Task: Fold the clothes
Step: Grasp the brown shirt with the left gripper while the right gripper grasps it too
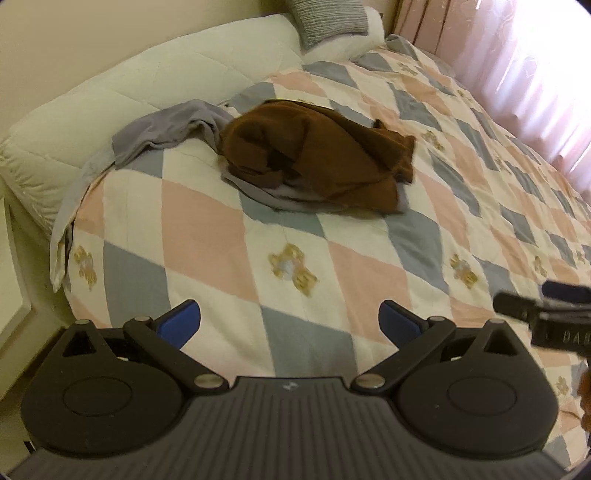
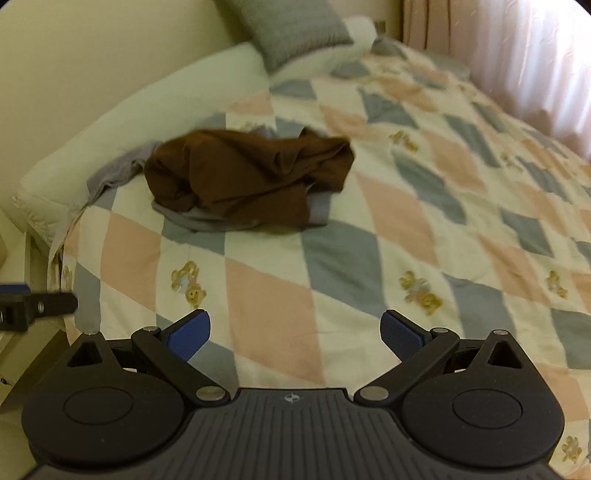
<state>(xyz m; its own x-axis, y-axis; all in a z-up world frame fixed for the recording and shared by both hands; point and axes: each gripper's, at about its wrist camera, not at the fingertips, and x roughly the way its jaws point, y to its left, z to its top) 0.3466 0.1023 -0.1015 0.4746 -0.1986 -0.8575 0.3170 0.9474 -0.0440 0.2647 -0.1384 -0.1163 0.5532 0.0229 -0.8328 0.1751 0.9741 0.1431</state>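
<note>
The crumpled brown garment is lying on a grey garment at frame centre-upper left, near the quilt's left edge, with open patchwork surrounding it, while the left gripper and right gripper are hovering wide apart, gripping nothing.

bed: crumpled garment lay toward head end, atop second garment spreading left to the bed's left edge | rolled duvet along left edge | pillow at far head corner | curtain beyond right edge
</note>
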